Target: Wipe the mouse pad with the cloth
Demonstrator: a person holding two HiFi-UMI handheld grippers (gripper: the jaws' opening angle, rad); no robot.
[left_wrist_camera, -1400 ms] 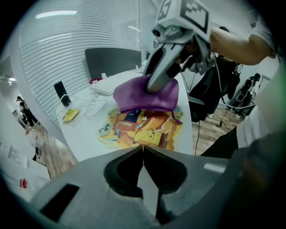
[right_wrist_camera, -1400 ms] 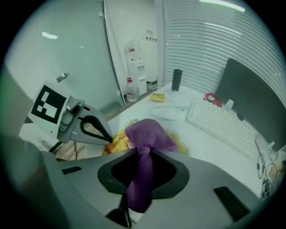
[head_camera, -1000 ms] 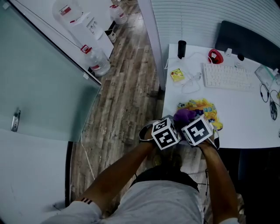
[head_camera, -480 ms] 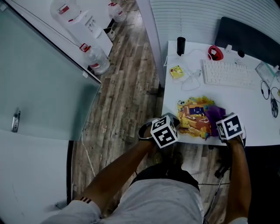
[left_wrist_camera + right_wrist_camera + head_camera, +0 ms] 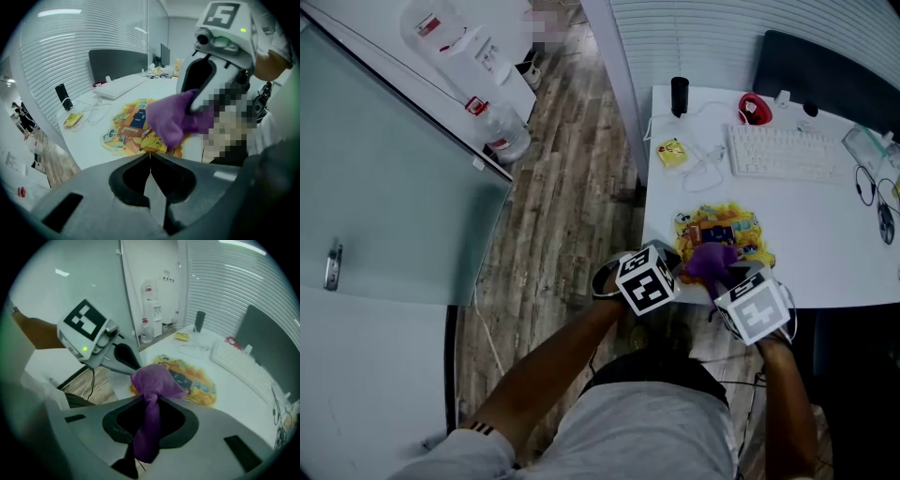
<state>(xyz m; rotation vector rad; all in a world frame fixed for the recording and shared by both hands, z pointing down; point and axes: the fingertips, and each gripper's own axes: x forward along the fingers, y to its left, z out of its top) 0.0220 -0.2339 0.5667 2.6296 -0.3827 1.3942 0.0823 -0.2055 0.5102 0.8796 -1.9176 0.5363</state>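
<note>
A yellow cartoon-print mouse pad (image 5: 722, 232) lies near the front edge of the white desk (image 5: 825, 244). A purple cloth (image 5: 710, 260) rests on the pad's near left part, and my right gripper (image 5: 724, 275) is shut on it. In the right gripper view the cloth (image 5: 151, 380) bunches out between the closed jaws above the mouse pad (image 5: 192, 378). My left gripper (image 5: 668, 262) hovers at the desk's front left edge beside the pad, shut and empty. From the left gripper (image 5: 150, 155) view, the cloth (image 5: 174, 117) hangs over the mouse pad (image 5: 133, 126).
A white keyboard (image 5: 783, 153), a white cable (image 5: 705, 161), a yellow packet (image 5: 675, 152), a black cylinder (image 5: 679, 96) and a red object (image 5: 754, 109) sit at the desk's back. A dark monitor (image 5: 825, 75) stands behind. Water bottles (image 5: 502, 131) and a glass partition (image 5: 384, 187) are at left.
The right gripper carried the cloth from the pad's left to its right side, then back left toward the near edge. The left gripper stayed roughly where it was.
</note>
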